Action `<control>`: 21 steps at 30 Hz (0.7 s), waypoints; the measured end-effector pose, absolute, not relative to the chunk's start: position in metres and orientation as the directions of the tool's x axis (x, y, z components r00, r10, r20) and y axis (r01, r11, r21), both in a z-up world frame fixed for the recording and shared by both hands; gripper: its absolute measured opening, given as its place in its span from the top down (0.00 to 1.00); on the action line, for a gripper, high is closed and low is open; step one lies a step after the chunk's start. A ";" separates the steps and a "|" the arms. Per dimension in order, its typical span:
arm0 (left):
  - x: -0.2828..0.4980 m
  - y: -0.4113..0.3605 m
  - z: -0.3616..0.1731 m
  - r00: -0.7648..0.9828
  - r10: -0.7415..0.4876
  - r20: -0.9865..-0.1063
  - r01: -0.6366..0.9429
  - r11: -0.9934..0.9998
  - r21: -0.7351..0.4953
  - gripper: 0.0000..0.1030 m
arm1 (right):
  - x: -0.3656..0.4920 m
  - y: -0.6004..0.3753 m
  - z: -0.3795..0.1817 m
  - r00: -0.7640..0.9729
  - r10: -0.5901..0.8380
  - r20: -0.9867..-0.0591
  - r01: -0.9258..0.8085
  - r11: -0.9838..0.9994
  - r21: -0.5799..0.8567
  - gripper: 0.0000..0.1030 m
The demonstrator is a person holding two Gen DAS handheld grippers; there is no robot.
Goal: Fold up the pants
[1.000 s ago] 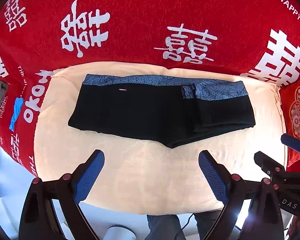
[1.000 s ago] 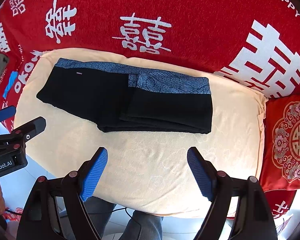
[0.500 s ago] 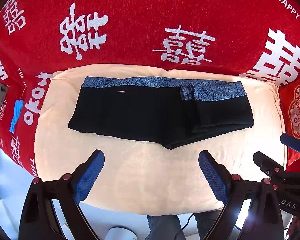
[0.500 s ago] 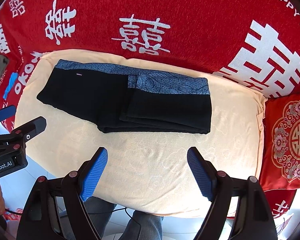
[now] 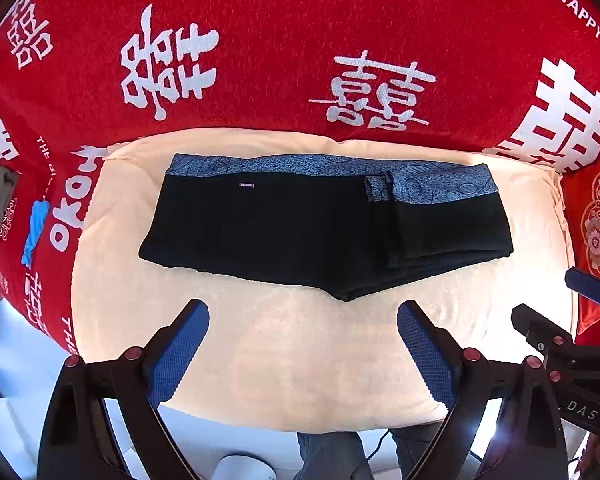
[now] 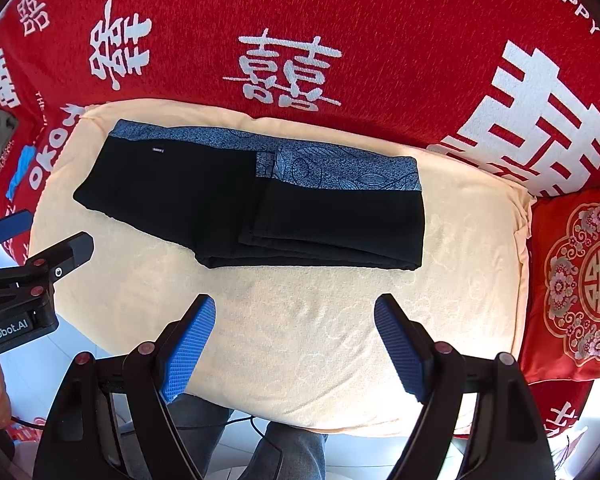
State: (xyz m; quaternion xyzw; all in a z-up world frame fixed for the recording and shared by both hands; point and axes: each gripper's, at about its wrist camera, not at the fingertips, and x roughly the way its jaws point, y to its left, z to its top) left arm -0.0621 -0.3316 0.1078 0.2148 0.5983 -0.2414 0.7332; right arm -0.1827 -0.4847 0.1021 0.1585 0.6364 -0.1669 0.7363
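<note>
While the left wrist camera looks down, the black fabric pants with a blue-grey patterned waistband (image 5: pixel 300 224) lie folded flat on the cream terry-cloth cushion (image 5: pixel 292 360), toward the cushion's far half, one end doubled back over the body at the picture's right. The left gripper (image 5: pixel 302 340) hangs above the cushion's bare near part with its blue ribbed pads spread wide and nothing between them, well apart from the pants. Behind the cushion spreads a red blanket with white characters (image 5: pixel 300 40). At the cushion's right edge the right gripper's black frame shows.

In the right wrist view, the same pants (image 6: pixel 204 200) sit on the cushion's (image 6: pixel 320 340) far half, the doubled layer (image 6: pixel 340 220) on top at the right. The right gripper (image 6: pixel 296 332) hovers over the cushion's bare near part, jaws wide apart and empty. A red embroidered pillow (image 6: pixel 572 288) lies just beside the cushion's right edge. Past the cushion's near edge a person's grey trouser legs (image 6: pixel 204 420) show.
</note>
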 end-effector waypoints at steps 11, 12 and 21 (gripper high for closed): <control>-0.058 -0.327 0.097 0.138 -0.102 -0.985 0.606 0.796 0.003 0.07 | -0.183 -0.482 0.099 0.126 -0.045 -0.991 0.448 0.894 0.017 0.18; -0.057 -0.327 0.097 0.137 -0.101 -0.985 0.606 0.796 0.003 0.07 | -0.183 -0.482 0.099 0.125 -0.045 -0.991 0.447 0.894 0.016 0.18; -0.051 -0.320 0.088 0.107 -0.127 -0.986 0.587 0.809 -0.040 0.07 | -0.180 -0.479 0.096 0.108 -0.047 -0.993 0.430 0.903 0.004 0.18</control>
